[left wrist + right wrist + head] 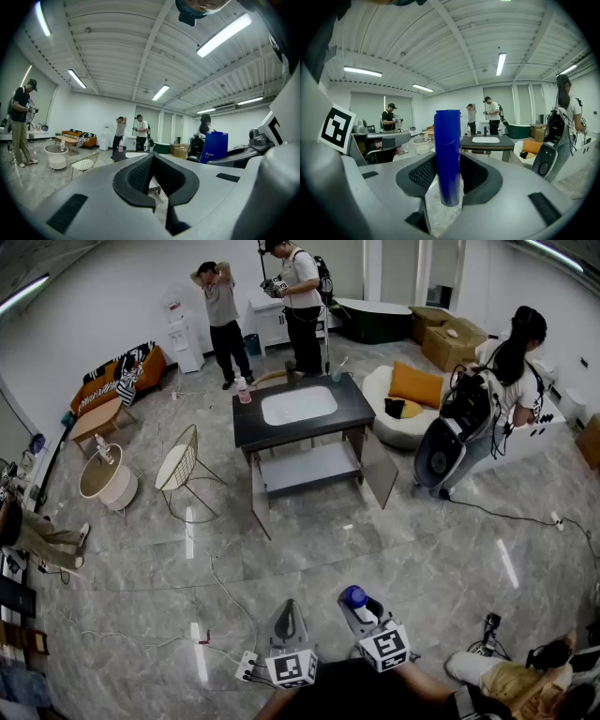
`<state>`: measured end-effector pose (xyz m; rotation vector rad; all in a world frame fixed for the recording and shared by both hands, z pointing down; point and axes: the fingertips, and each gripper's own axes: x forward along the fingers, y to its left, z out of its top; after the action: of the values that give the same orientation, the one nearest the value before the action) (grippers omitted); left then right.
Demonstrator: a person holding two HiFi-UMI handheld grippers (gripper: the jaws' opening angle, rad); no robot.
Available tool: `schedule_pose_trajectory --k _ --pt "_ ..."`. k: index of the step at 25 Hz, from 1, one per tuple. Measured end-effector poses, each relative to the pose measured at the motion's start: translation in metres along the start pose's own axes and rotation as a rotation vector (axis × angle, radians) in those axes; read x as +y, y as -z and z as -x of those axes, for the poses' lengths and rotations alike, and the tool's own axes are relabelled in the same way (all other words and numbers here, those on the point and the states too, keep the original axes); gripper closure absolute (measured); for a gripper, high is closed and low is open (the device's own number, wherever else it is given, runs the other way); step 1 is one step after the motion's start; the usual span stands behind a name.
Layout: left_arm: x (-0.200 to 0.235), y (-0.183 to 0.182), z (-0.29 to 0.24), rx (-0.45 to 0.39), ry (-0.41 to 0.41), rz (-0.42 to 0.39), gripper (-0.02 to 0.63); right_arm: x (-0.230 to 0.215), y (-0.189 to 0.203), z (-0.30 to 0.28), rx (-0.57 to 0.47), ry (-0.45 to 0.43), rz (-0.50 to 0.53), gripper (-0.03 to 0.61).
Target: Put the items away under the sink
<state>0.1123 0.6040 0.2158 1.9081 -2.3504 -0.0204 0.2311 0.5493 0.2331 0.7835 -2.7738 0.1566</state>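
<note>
Right tongs [449, 164] pinch the blue bottle [447, 136]; left tongs [152, 159] are pressed together, empty. Carry it upright to the shelf [309, 468] under the sink [299, 405].

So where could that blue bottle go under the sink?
The shelf between the two open doors looks bare from end to end. Up top, the dark counter is free in front of the basin; a pink bottle takes its back left corner.

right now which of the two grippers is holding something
The right gripper: its jaws are clamped on a blue bottle. The left gripper has its jaws shut together with nothing between them.
</note>
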Motion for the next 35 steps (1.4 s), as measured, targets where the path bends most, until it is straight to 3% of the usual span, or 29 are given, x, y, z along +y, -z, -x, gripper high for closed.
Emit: schedule_pose_trajectory --k 16,35 --pt "0.039 0.005 -0.008 0.013 0.024 0.013 0.598 0.019 -0.007 -0.029 -0.007 0.029 -0.029 0.426" --pt "0.091 0.005 -0.061 0.034 0.198 0.031 0.598 0.029 -0.025 -0.090 -0.025 0.191 -0.061 0.426"
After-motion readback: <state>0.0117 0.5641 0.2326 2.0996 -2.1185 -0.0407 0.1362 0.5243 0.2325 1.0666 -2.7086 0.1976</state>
